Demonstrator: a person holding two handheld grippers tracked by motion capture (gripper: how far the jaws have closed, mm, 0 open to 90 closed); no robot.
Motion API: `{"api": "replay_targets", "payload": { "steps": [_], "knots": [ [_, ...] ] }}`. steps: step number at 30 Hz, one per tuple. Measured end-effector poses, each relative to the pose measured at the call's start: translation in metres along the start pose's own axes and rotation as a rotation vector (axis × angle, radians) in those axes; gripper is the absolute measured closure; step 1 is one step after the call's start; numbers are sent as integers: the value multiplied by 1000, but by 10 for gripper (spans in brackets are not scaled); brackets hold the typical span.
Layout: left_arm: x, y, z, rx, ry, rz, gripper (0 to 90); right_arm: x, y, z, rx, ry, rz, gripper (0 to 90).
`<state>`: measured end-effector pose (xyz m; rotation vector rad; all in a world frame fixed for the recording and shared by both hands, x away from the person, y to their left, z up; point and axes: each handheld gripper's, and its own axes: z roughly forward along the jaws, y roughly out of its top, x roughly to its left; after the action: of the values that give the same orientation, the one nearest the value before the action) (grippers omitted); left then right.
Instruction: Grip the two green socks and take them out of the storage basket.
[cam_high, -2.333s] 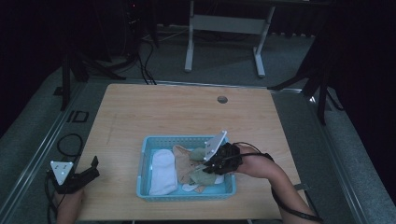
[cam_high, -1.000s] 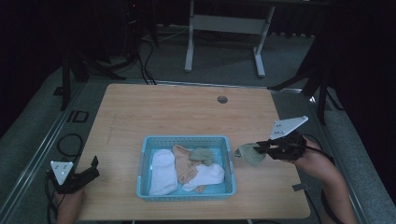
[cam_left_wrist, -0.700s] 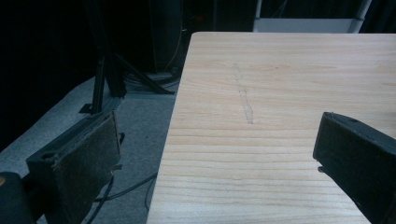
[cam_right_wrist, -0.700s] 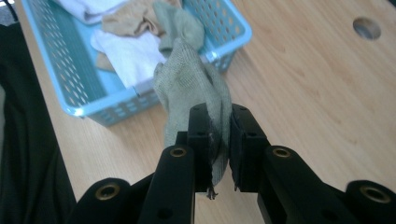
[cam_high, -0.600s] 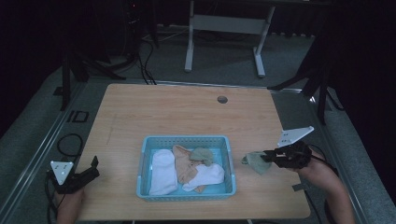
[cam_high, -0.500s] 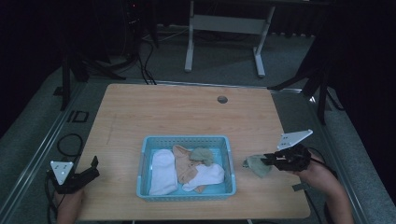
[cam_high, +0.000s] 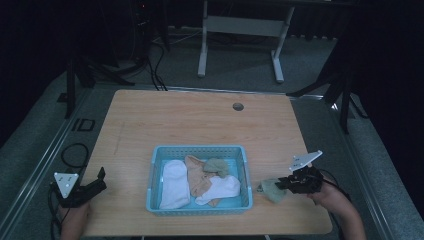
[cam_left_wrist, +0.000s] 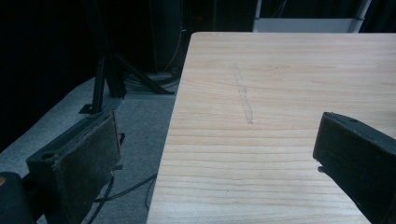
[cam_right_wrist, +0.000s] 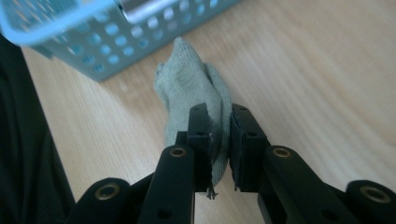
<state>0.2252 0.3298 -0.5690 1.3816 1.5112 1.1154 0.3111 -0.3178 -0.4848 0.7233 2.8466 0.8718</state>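
At the lower right of the high view, the right gripper (cam_high: 285, 184) is pinching a grey-green sock (cam_high: 270, 190) and lowering it onto the wooden table (cam_high: 200, 125) just to the right of the blue basket (cam_high: 199, 209). In the right gripper view the two black jaws are clenching a fold of the sock (cam_right_wrist: 194, 95) at the centre of the frame, and the loose toe end is trailing toward the basket wall (cam_right_wrist: 93, 51) in the upper left, close to it but, as far as can be told, not touching. At the lower left of the high view, the left gripper (cam_high: 95, 186) is resting over the table's near corner; the left gripper view is showing its jaws spread wide with only bare wood between them.

Farther in, at the centre of the high view, the basket is holding a white sock (cam_high: 174, 184), a tan sock (cam_high: 196, 178), another white sock (cam_high: 220, 188) and a second grey-green sock (cam_high: 216, 166) bunched at the far side.

The step appears to be setting this sock down outside the basket. To do it well, the person is probably best bringing the cloth fully onto the wood before letting the jaws part, keeping it clear of the basket wall, then lifting straight up so that the knit is not snagging on a pad.
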Motion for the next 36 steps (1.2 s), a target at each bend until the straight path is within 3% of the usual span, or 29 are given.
{"api": "replay_targets", "payload": {
  "steps": [9, 14, 18, 25, 36],
  "knots": [
    [0, 0, 0, 0, 0, 1, 4, -7, -21, 19, 42, 3, 58, 794],
    [0, 0, 0, 1, 1, 3, 3, -12, -27, 24, 36, 15, 92, 790],
    [0, 0, 0, 1, 1, 2, 4, -14, -26, 25, 68, -32, 102, 687],
    [0, 0, 0, 1, -2, 2, 4, -14, -6, 4, 28, -96, 86, 584],
    [0, 0, 0, 1, 0, 1, 4, -5, 38, -5, 1, -95, 7, 552]
  ]
}}
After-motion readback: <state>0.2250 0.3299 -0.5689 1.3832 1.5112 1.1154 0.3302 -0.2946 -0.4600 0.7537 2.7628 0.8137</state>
